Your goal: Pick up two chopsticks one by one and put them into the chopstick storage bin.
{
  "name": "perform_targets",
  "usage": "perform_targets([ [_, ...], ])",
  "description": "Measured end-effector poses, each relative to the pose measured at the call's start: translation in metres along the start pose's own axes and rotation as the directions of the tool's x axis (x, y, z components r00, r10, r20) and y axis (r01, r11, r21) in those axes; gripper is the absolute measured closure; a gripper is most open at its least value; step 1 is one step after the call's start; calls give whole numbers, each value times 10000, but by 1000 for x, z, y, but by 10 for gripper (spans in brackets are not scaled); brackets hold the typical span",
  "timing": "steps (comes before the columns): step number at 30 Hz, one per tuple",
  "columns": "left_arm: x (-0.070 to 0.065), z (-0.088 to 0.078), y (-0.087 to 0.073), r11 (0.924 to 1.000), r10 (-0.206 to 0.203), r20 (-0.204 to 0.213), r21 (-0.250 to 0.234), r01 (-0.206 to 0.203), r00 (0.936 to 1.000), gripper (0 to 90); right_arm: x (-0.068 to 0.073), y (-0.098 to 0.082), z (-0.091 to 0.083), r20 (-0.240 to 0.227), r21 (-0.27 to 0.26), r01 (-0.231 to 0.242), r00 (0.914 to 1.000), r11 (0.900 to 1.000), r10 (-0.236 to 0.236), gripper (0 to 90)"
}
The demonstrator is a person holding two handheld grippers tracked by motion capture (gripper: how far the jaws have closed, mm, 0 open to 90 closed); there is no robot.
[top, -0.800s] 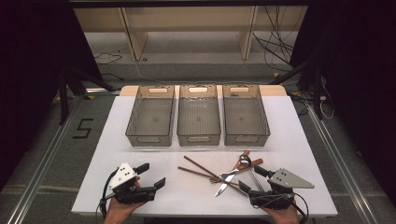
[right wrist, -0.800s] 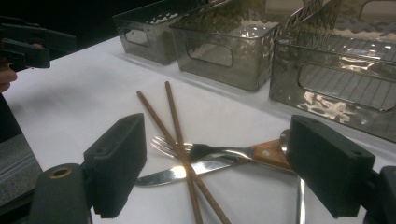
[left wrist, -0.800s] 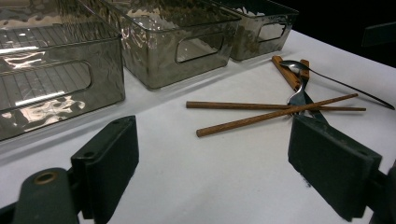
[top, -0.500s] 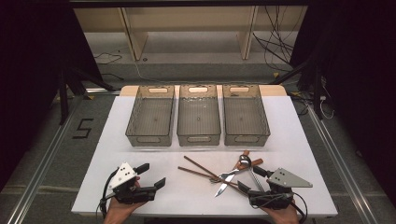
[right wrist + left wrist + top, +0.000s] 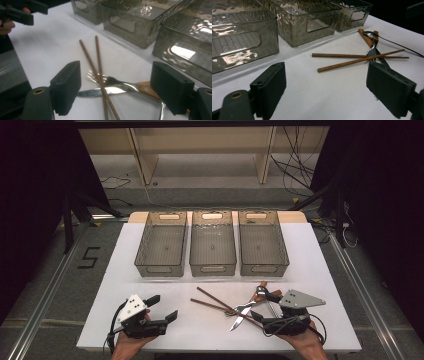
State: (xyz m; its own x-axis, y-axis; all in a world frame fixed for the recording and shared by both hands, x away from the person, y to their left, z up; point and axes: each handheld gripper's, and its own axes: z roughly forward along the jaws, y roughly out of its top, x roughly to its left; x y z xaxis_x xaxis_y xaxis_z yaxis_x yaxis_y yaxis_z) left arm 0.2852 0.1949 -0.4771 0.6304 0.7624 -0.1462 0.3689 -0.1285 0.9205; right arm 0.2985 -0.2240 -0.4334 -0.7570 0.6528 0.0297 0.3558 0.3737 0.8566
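Chopsticks lay crossed on white table, near edge, right of centre, tangled with fork and knife. Right tool was held wide open just beside pile, gripping nothing. Left tool was held open, empty, well left of pile. Three bins stood beyond.

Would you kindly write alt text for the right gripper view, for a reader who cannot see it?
The right gripper, jaws open, hovers over a pile of cutlery on a white table: two brown chopsticks crossing a fork and a wooden-handled knife. Three smoky clear bins line the far side, and the left gripper shows at the top left.
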Motion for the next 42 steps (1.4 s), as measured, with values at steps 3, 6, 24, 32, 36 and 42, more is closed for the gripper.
perform_targets([
  [3, 0, 0, 0, 10000, -2, -3, -1, 2, 10000, 159, 2, 12, 7, -166, 625, 479, 9988, 9969, -470, 305],
  [6, 1, 0, 0, 10000, 11, -10, -3, -11, 10000, 159, 5, 22, 17, -402, 1281, 909, 9955, 9876, -864, 347],
  [24, 1, -1, 0, 10000, -5, 16, 21, 5, 10000, 159, 21, 30, 80, -1248, 4049, 2574, 9661, 8774, -2258, 610],
  [32, 1, -1, 0, 10000, -43, 13, -1, 43, 10000, 159, 22, 28, 95, -1300, 4483, 2956, 9553, 8436, -2657, 682],
  [36, 1, -1, 0, 10000, -70, 26, -9, 70, 10000, 159, 22, 27, 99, -1256, 4646, 3042, 9523, 8316, -2781, 711],
  [42, 2, 0, 0, 10000, -71, 26, 9, 71, 10000, 159, 23, 25, 104, -1372, 4925, 3106, 9502, 8130, -2799, 730],
])
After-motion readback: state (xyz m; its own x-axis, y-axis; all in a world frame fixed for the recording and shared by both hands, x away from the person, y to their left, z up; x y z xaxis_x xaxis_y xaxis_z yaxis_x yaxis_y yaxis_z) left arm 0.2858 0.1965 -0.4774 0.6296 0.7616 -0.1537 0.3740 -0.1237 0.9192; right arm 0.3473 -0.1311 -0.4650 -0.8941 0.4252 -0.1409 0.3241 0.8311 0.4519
